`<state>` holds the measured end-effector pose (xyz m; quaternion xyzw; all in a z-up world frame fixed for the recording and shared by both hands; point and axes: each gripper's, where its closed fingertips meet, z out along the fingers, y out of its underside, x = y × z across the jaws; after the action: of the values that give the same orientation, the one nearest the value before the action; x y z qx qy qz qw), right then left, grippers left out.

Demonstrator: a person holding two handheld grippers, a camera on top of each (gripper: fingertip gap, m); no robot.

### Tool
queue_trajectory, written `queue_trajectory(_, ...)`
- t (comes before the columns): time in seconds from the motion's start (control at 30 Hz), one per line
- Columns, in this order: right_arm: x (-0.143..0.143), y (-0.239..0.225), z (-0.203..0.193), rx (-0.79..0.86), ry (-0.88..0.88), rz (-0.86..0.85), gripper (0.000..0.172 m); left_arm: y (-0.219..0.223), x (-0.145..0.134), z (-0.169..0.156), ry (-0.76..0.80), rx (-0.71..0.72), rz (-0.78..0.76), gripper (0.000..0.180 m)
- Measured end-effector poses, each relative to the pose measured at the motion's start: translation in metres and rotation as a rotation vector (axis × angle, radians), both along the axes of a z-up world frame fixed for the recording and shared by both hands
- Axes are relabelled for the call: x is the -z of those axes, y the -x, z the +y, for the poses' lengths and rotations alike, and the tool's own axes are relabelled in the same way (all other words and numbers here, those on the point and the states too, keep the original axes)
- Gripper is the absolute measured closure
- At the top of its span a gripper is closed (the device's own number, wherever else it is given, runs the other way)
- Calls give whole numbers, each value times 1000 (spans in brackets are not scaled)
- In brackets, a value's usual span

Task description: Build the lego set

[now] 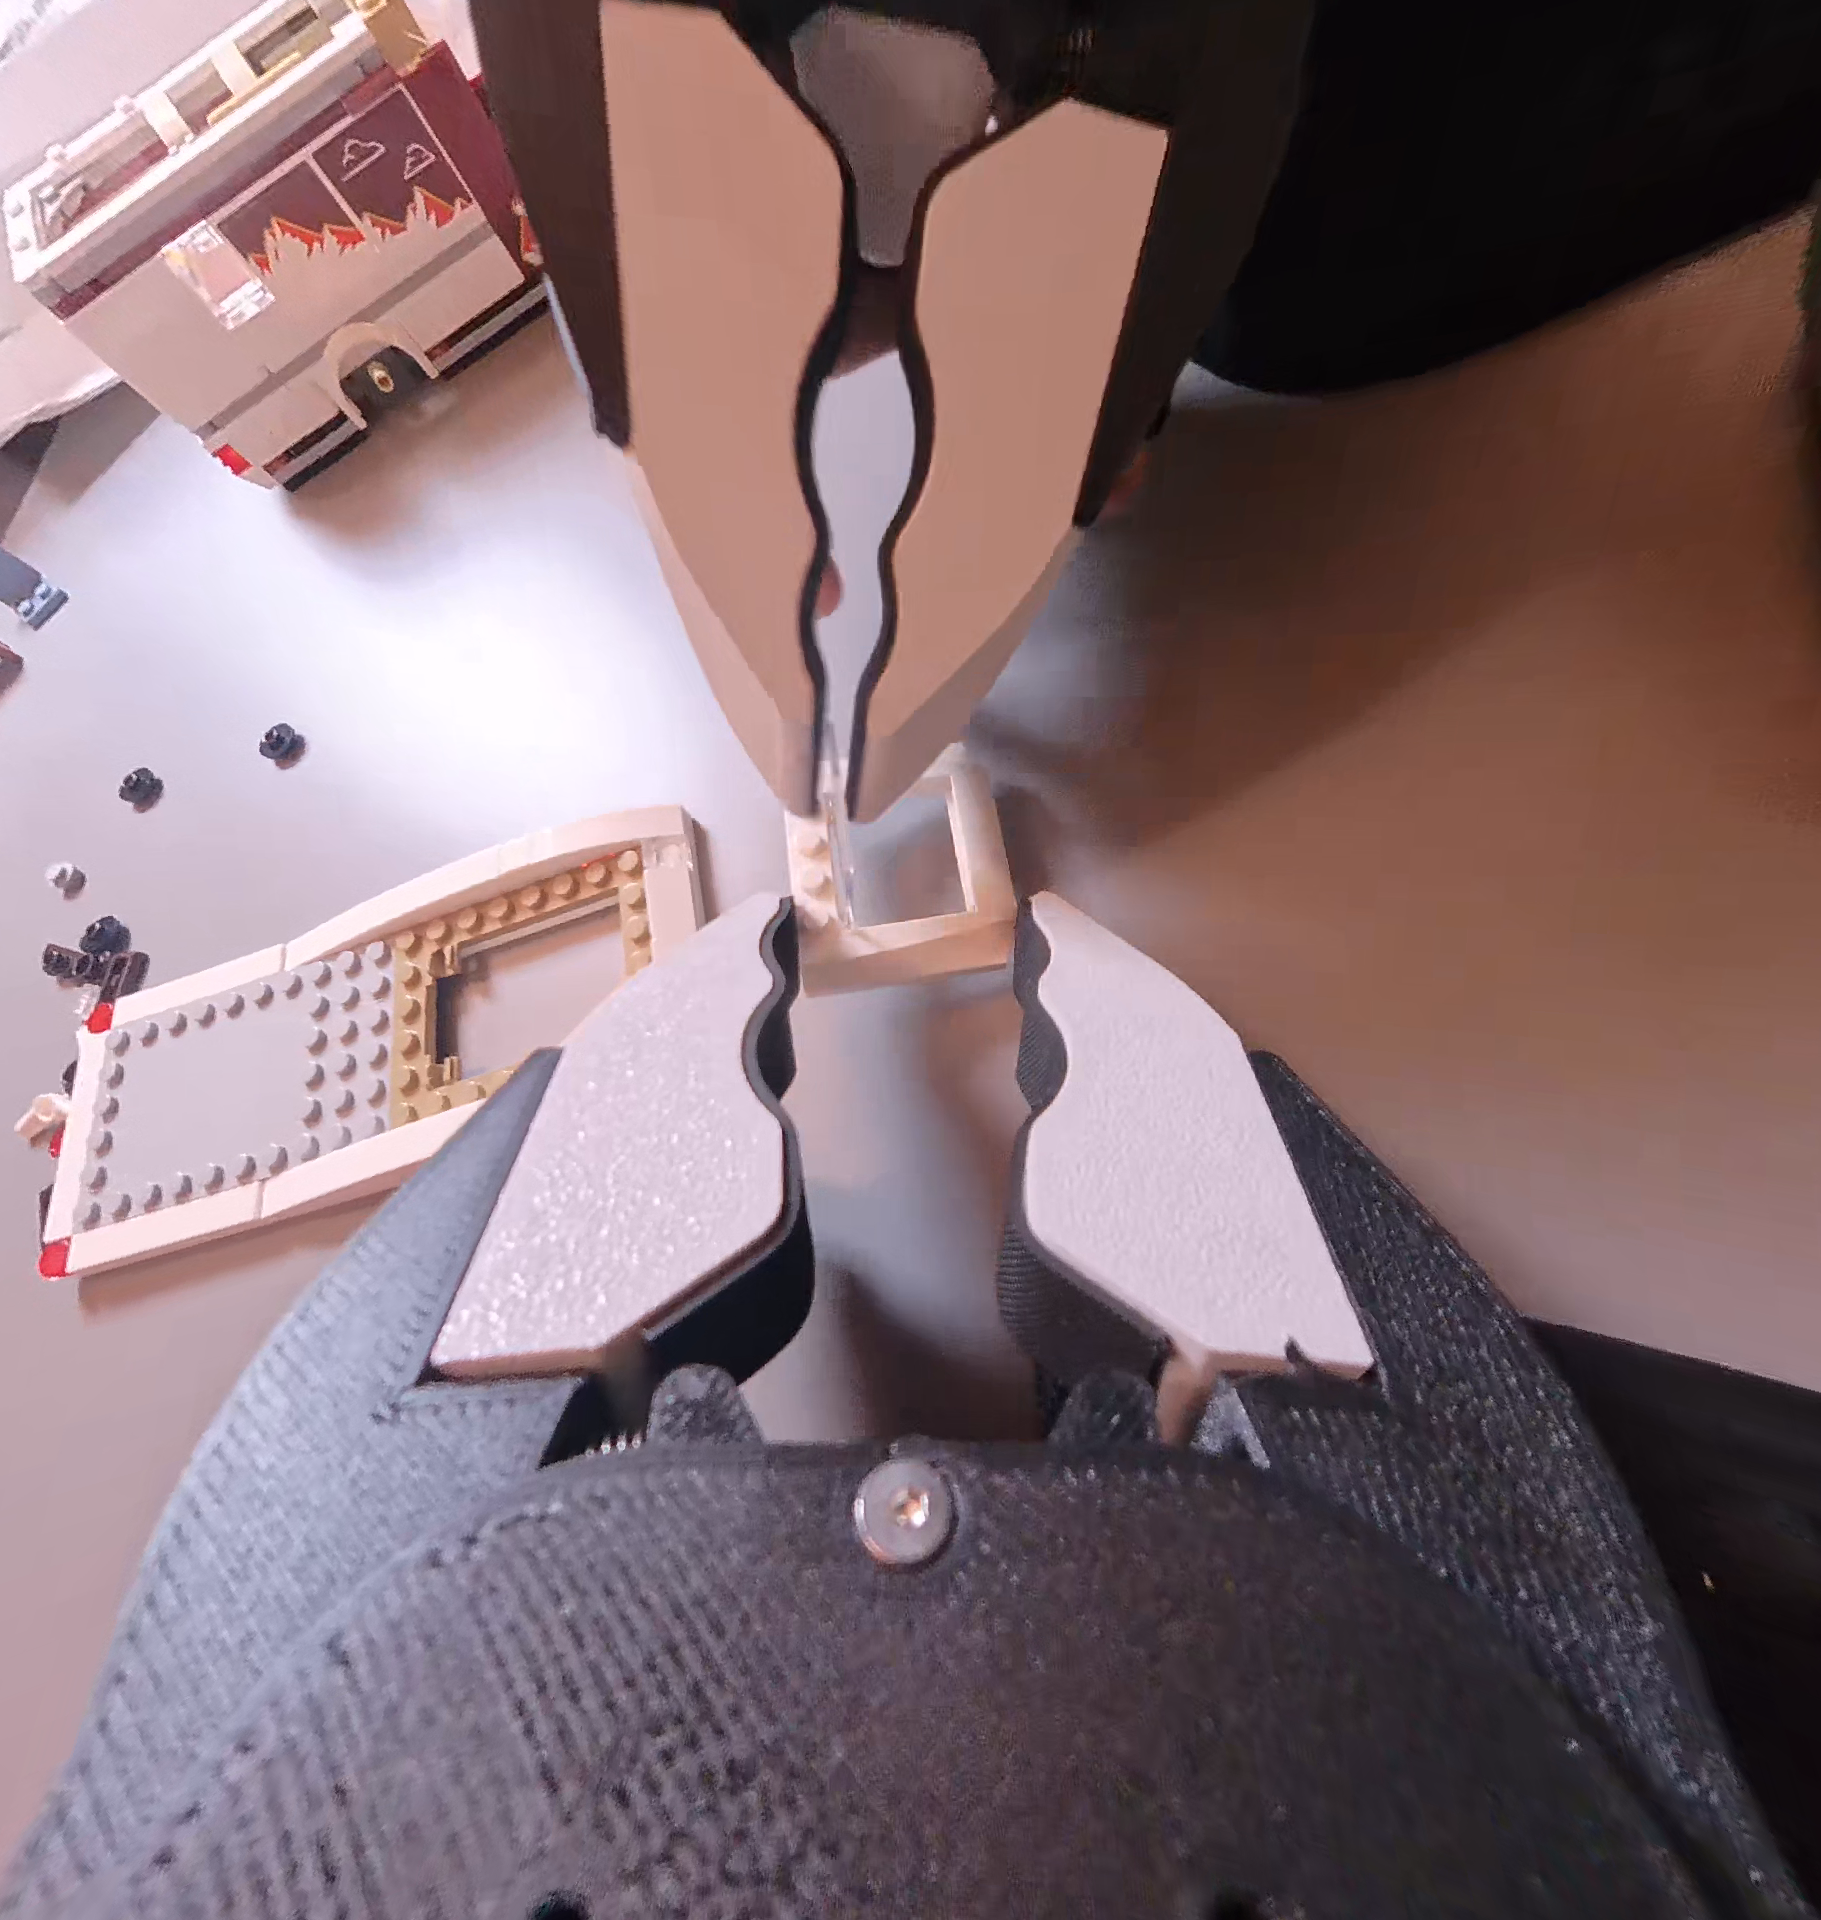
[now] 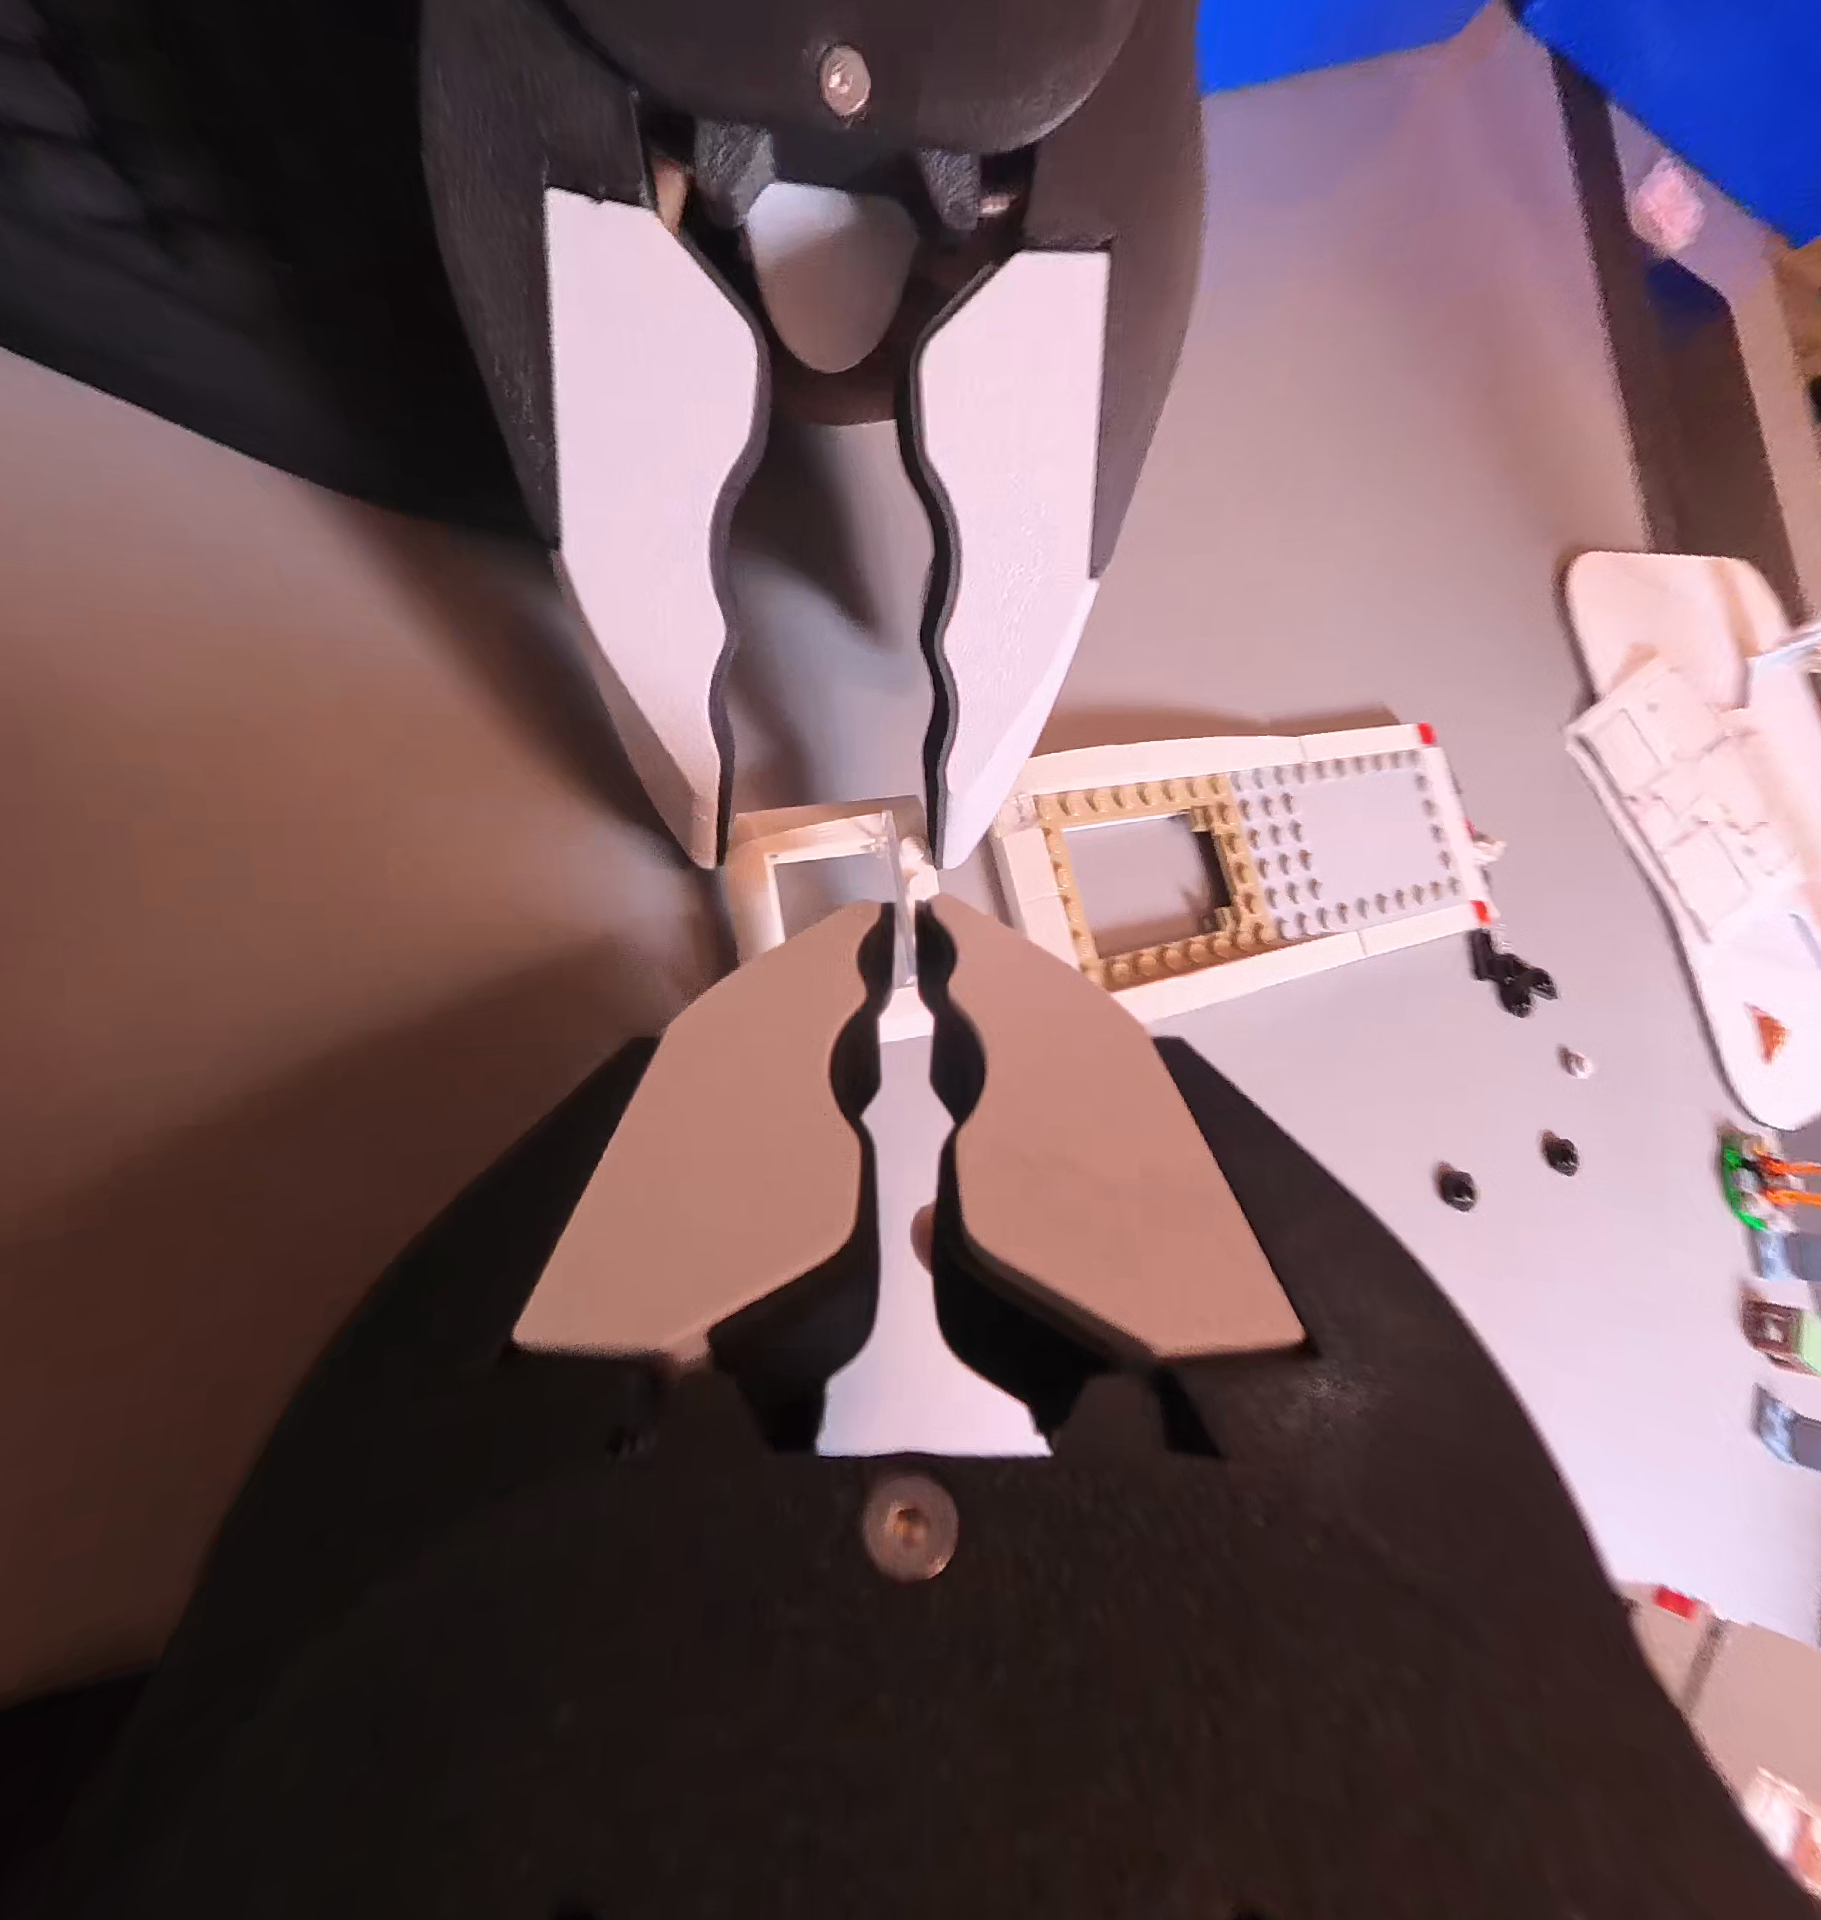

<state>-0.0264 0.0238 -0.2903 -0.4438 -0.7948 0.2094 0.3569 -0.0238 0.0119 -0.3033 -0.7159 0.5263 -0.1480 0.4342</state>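
left hand-held gripper: jaws wide apart, straddling a white frame lying flat on the grey table. left pad sits against the frame's edge; the right pad looks right at the far edge, contact not clear. so the frame sits between the pads, not clearly clamped.

right hand-held gripper: jaws nearly together, clamped on a thin clear pane, held on edge. pane's lower edge sits at the studded side of the frame, inside the opening. in the left wrist view the right gripper comes in from above, tips pinching the pane just over the frame's studs.

just beside the frame: a flat roof plate, white border, tan and grey studs, square hole, red corners. farther back, a dark red and white van model. small black round pieces and other loose bits lie scattered on the table near the plate. white paper sheets lie past the plate in the right wrist view.
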Motion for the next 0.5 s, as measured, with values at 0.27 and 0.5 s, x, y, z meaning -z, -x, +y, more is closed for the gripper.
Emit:
queue_trajectory(0.27, 0, -1, 1, 82, 264, -21, 168, 1, 0, 0, -83, 13, 67, 140)
queue_trajectory(0.5, -2, 1, 2, 82, 208, 4, 167, 1, -2, 1, -64, 0, 29, 140)
